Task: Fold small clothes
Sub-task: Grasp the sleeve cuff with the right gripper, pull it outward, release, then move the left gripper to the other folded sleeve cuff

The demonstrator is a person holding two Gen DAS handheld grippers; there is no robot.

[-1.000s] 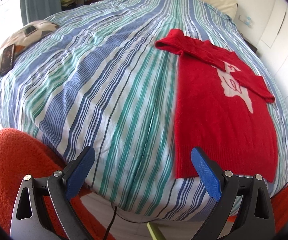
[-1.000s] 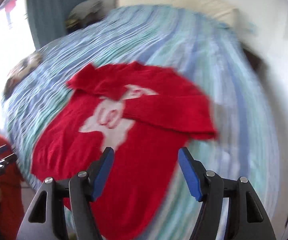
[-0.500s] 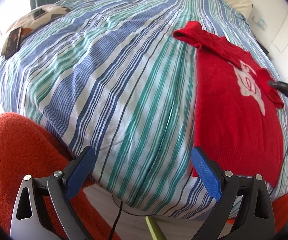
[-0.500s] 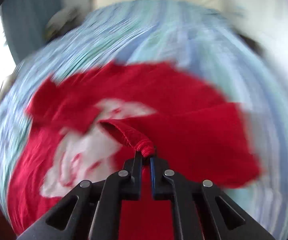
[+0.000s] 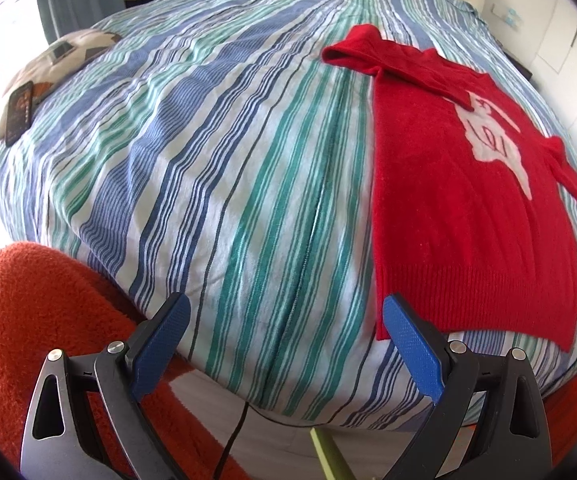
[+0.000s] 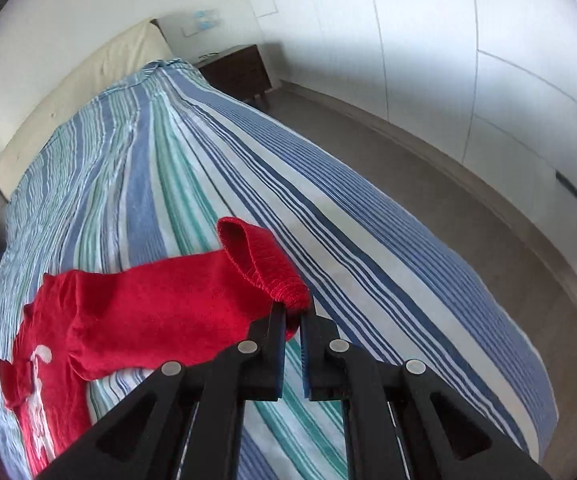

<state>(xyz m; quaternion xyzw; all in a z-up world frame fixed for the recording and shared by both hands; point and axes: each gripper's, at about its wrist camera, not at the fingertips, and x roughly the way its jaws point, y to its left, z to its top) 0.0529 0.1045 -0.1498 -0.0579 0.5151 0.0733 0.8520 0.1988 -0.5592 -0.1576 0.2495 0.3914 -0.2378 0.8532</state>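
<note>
While the right gripper [image 6: 292,322] is clamped on the ribbed cuff [image 6: 266,262] of the red sweater's [image 5: 468,208] sleeve, jaws nearly together w/ only knit between them, the sleeve is stretched out sideways from the body, over the striped duvet [image 5: 216,152] toward the bed's floor-side edge. That's the relation the coming move turns on: the sweater body lies to the left of and behind this gripper in its own view, so, as I read it, the sleeve has to travel back that way, across the chest w/ the white motif [image 5: 496,144], to make a fold. Long axis of the sweater runs hem-to-collar up the bed, hem nearest the foot edge; the pulled sleeve lies roughly crosswise to it.

Left gripper [image 5: 284,344] is wide open, holding nothing, hovering off the foot of the bed; the hem's near corner sits just beyond its right-hand pad. So the right hand has the sleeve, the left is nearer the hem.

Count: 1 sweater, 2 sleeves (other one bunched near the collar), 2 grippers, 1 patterned cushion [image 5: 64,56] far off, 1 dark flat item [image 5: 18,114] beside it.
</note>
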